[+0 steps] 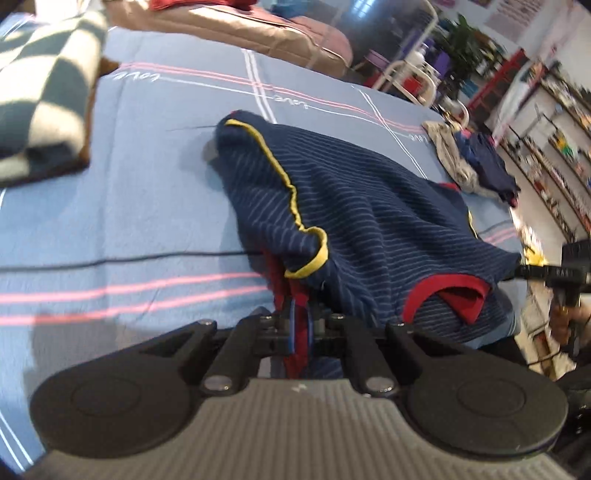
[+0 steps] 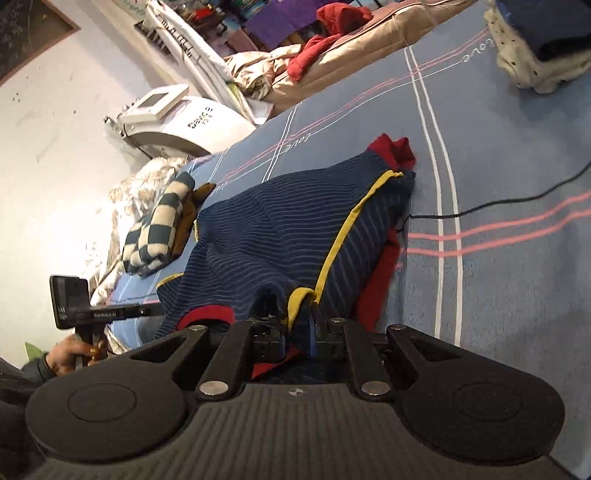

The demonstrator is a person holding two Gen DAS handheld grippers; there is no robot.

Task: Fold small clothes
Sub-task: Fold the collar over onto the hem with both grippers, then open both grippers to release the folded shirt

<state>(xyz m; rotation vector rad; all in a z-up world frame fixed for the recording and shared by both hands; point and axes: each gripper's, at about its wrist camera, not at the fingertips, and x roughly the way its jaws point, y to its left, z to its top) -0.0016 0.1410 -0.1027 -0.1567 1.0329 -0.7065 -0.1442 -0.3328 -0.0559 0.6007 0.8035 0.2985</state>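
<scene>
So the navy striped shirt (image 1: 369, 206) takes up the middle of both views, lying half lifted over the blue bedsheet (image 1: 129, 206); yellow piping runs along its edge and a red collar (image 1: 448, 291) shows lower right of center in the left wrist view; in the right wrist view the same shirt (image 2: 277, 240) stretches from center up toward a red bit at its far end, with red fabric peeking out beneath it on the right

Left gripper (image 1: 301, 328) is at the bottom center of its own frame, jaws pinched tight on a bunched fold of the shirt, hardly any gap left; right gripper (image 2: 301, 332) same deal in its own frame, jaws clamped on the shirt's yellow-trimmed edge; each gripper also shows at the far edge of the other's view, right gripper (image 1: 532, 273) at the right edge, holding the shirt's corner

Around it: a thin black cable (image 1: 110, 260) runs across the sheet at mid left; a checkered blanket (image 1: 44, 92) sits upper left of the left view; a pile of clothes (image 1: 472, 162) lies at the right; a tan cushion (image 1: 258, 33) runs along the top; a white machine (image 2: 184, 118) stands upper left in the right view; the sheet has pink and white stripes
</scene>
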